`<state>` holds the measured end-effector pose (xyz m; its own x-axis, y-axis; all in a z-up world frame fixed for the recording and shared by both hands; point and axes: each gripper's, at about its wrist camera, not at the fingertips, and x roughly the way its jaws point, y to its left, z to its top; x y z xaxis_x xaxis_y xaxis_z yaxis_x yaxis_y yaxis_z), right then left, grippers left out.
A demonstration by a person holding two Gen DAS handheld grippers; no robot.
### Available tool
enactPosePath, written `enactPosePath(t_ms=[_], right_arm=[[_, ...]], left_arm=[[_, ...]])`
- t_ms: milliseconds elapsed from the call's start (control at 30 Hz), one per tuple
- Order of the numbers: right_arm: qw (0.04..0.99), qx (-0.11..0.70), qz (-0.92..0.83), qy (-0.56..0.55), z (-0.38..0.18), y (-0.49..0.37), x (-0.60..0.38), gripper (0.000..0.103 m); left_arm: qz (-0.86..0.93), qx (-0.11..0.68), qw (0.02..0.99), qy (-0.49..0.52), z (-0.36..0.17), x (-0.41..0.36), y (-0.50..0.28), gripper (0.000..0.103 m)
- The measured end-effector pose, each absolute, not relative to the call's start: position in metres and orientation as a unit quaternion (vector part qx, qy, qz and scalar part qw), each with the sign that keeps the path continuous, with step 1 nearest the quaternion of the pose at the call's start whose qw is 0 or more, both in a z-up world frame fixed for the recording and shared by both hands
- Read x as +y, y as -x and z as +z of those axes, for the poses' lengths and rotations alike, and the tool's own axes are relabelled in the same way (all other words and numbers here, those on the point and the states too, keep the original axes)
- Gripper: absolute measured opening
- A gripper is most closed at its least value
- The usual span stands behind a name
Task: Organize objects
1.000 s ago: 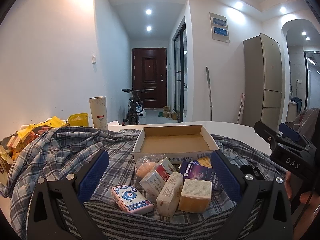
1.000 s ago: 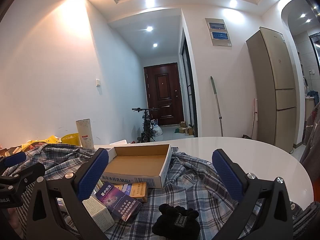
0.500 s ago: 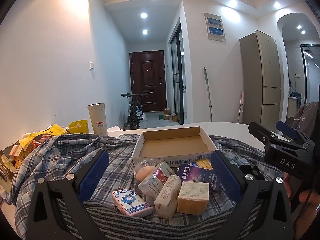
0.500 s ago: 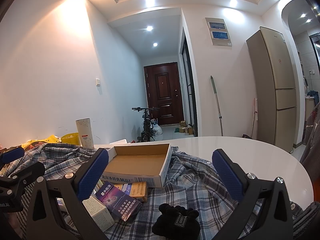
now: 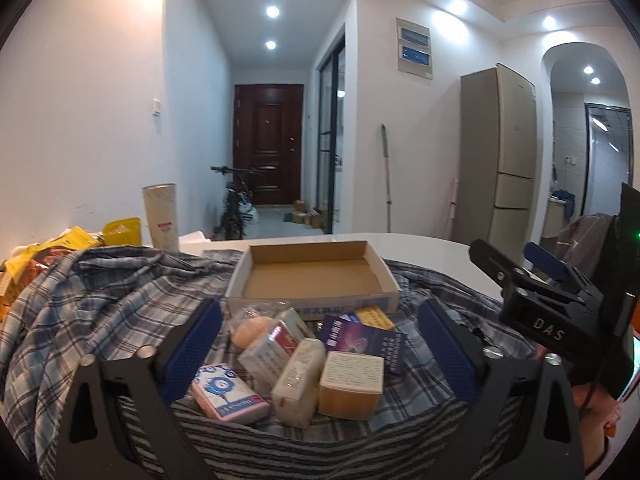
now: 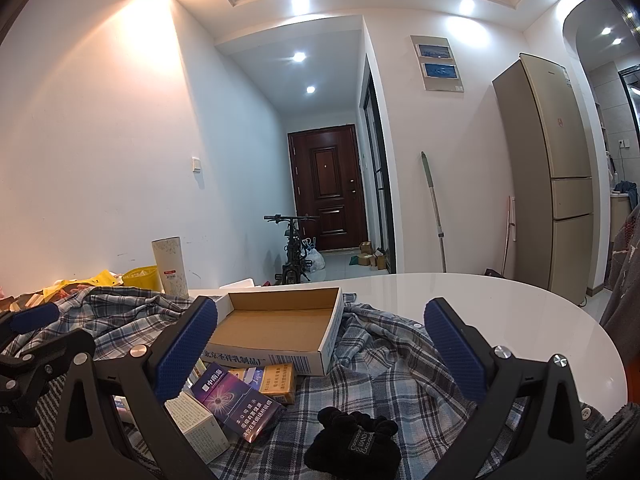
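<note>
An empty cardboard tray box (image 5: 312,276) (image 6: 276,330) lies on a plaid shirt (image 5: 100,312) (image 6: 384,368) on a white table. In front of it lie several small packs: a purple carton (image 5: 366,342) (image 6: 236,402), a yellow-tan box (image 5: 350,382), a white-and-blue pack (image 5: 228,396), a red-and-white box (image 5: 276,344), a cream bar (image 5: 300,380) and a bagged peach ball (image 5: 252,330). My left gripper (image 5: 320,356) is open and empty just above the packs. My right gripper (image 6: 322,360) is open and empty, over the shirt, right of the packs. A black scrunchie (image 6: 352,440) lies below it.
A tall paper tube (image 5: 161,216) (image 6: 170,266), a yellow tub (image 5: 122,232) and yellow snack bags (image 5: 48,248) stand at the left. The white table's (image 6: 500,320) bare part curves to the right. The right gripper's body (image 5: 560,308) shows in the left wrist view.
My left gripper has lifted and tilted a little, so the box and packs sit lower and slightly closer in its view. The right gripper has barely moved. Nothing was grasped.
</note>
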<state>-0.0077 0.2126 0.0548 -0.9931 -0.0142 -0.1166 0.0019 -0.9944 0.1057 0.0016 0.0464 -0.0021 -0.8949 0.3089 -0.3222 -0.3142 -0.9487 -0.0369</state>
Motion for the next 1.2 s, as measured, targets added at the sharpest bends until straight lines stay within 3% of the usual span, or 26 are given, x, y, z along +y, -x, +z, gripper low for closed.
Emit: enactPosePath(t_ms=[300,433,667,733,767,1067,1200], right_arm=[[0.004,-0.053,-0.997,-0.058,0.055,0.008,0.213,0.103],[0.004,-0.053,-0.997,-0.058,0.055,0.008,0.213,0.103],[0.004,-0.056,-0.997,-0.058,0.056,0.009,0.214,0.103],[0.004,-0.056,-0.997,-0.058,0.056,0.008,0.214,0.103],[0.004,-0.056,-0.997,-0.057,0.056,0.008,0.214,0.103],[0.006,-0.060,-0.997,-0.055,0.056,0.008,0.216,0.103],[0.006,-0.060,-0.997,-0.056,0.056,0.008,0.216,0.103]], left_arm=[[0.964,0.048,0.160,0.207,-0.014,0.066,0.005,0.091],[0.949,0.044,0.160,0.268,-0.028,0.067,0.024,0.074],[0.926,0.030,0.201,0.318,-0.042,0.073,0.037,0.068],[0.919,0.034,0.206,0.334,-0.047,0.077,0.042,0.053],[0.915,0.035,0.208,0.344,-0.050,0.078,0.046,0.051],[0.906,0.036,0.207,0.367,-0.055,0.077,0.060,0.053],[0.904,0.051,0.216,0.365,-0.055,0.083,0.059,0.073]])
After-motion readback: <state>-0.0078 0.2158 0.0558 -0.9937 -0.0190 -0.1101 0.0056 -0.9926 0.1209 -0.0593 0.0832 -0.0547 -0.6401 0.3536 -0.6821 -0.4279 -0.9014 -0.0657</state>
